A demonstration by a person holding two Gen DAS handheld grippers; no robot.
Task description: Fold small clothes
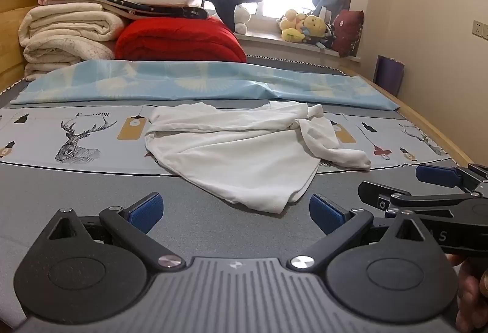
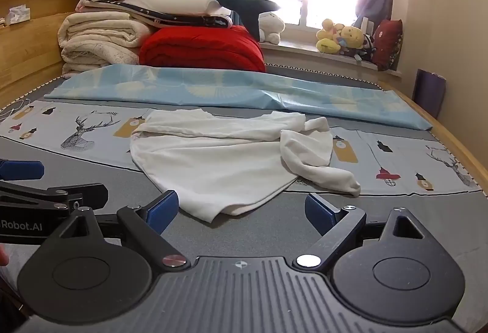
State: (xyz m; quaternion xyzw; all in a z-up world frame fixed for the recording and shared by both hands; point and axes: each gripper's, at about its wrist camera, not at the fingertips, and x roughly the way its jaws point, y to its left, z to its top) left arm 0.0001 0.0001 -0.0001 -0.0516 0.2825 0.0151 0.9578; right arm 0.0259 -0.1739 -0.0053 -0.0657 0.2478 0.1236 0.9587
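- Left wrist view: your left tongs (image 1: 236, 215) hang low over the grey bed (image 1: 76, 189), blue pads spread wide and holding nothing.
- The crumpled white garment (image 1: 244, 156) lies on the bed just ahead of those tongs, its nearest hem reaching toward the gap between the pads, one twisted sleeve trailing ahead and to the right.
- Your right tongs (image 1: 433, 180) sit just to the right, one blue pad visible; whether they are spread cannot be told here.
- Far beyond the tongs, a red quilt (image 1: 180, 40) and cream blankets (image 1: 67, 34) are stacked.
- Right wrist view: your right tongs (image 2: 241, 212) are likewise spread and empty, and the white garment (image 2: 219, 159) lies just ahead, slightly left, apart from both pads.
- Your left tongs (image 2: 21, 177) show at the left edge.
- A pale blue sheet (image 2: 213, 89) stretches across the bed beyond the garment.
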